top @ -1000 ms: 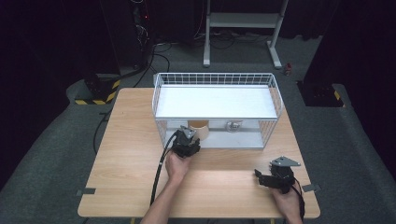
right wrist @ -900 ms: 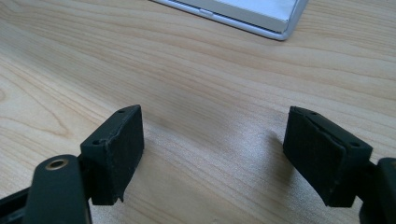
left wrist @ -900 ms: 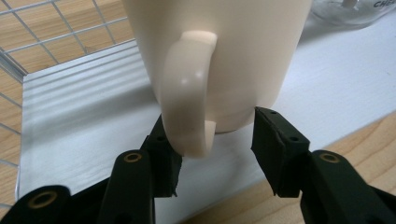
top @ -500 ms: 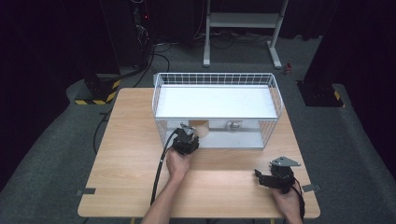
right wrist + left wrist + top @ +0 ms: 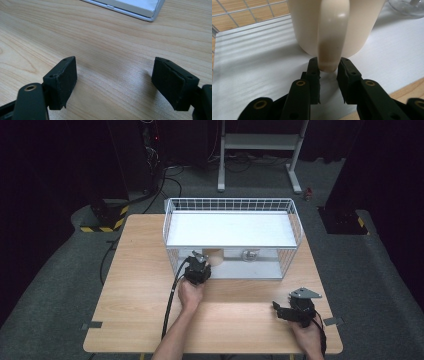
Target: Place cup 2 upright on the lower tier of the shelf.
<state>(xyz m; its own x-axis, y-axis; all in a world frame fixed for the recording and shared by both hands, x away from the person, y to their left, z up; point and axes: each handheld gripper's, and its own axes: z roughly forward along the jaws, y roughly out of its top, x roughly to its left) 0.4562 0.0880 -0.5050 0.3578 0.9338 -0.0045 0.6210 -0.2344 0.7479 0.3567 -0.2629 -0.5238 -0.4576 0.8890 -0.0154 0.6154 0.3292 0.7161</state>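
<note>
Cream mug [image 5: 329, 27] stands on the lower shelf [image 5: 257, 72] of the wire rack [image 5: 295, 220]; left gripper [image 5: 328, 68] straddles its handle [image 5: 332, 37], jaws not visibly clamped, so centre and close fully before lifting; right gripper [image 5: 113, 83] rests agape on the tabletop [image 5: 140, 285].

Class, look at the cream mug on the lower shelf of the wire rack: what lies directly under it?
The cream mug stands on the rack's white lower shelf. Its own body covers the contact patch, so anything beneath stays hidden.
</note>
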